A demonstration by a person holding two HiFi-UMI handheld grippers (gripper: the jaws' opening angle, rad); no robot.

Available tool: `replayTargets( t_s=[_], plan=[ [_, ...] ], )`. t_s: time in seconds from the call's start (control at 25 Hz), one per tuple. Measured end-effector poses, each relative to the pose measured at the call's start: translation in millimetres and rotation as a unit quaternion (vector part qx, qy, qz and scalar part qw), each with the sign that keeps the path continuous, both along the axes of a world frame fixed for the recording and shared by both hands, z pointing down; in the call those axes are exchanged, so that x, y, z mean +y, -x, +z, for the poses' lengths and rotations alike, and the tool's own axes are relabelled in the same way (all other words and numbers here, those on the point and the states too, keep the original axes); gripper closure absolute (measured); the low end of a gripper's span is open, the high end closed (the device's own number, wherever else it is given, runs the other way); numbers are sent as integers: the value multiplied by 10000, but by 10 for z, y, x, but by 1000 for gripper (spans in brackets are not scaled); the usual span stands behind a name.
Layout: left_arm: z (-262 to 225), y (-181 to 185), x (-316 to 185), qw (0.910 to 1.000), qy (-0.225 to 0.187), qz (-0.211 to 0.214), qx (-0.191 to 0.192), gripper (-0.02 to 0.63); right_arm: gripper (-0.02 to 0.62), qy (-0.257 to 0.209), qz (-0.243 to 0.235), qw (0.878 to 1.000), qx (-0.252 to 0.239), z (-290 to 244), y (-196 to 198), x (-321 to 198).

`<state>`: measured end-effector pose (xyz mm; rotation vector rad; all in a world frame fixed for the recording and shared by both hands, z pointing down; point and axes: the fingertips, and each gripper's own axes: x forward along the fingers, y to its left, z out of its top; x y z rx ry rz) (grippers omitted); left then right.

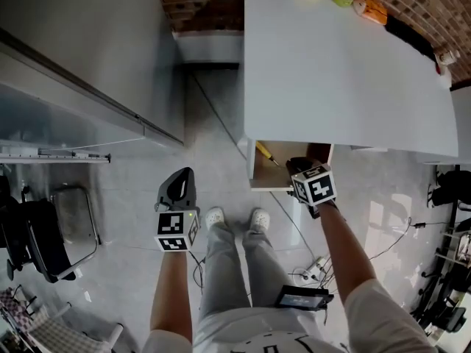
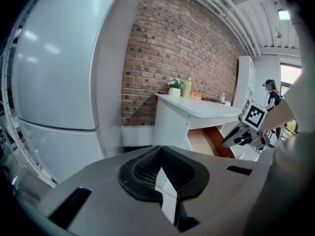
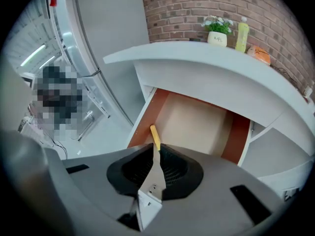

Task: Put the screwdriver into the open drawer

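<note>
The screwdriver (image 3: 155, 135) shows a yellow handle that sticks out past my right gripper's (image 3: 156, 155) closed jaws, which are shut on its shaft. It hangs over the left side of the open drawer (image 3: 197, 124), whose floor is pale wood and whose sides are reddish. From the head view, the screwdriver (image 1: 263, 151) lies across the drawer (image 1: 259, 179) near its left wall, with the right gripper (image 1: 296, 166) just right of it. My left gripper (image 1: 180, 182) hangs low over the floor, left of the drawer, jaws shut and nothing in them. The left gripper (image 2: 159, 170) faces the desk.
The white desk (image 1: 346, 72) above the drawer carries a potted plant (image 3: 217, 31), a yellow-green bottle (image 3: 241, 33) and an orange item (image 3: 260, 54). A large white appliance (image 2: 64, 68) stands at left. A chair (image 1: 70, 226) and floor cables (image 1: 313, 271) lie nearby. A brick wall is behind.
</note>
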<state>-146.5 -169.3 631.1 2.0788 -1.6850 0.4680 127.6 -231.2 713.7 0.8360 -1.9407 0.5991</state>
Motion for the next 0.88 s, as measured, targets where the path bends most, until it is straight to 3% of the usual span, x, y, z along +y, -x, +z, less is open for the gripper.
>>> replayTargets(
  t_s=[0.6, 0.88],
  plan=[
    [-841, -169, 68, 9993, -343, 111, -23, 594, 569, -524, 249, 9975, -407, -976, -12, 187],
    [-1264, -234, 109, 9980, -603, 186, -41, 594, 569, -748, 34, 9953, -608, -1472, -4, 293]
  ],
)
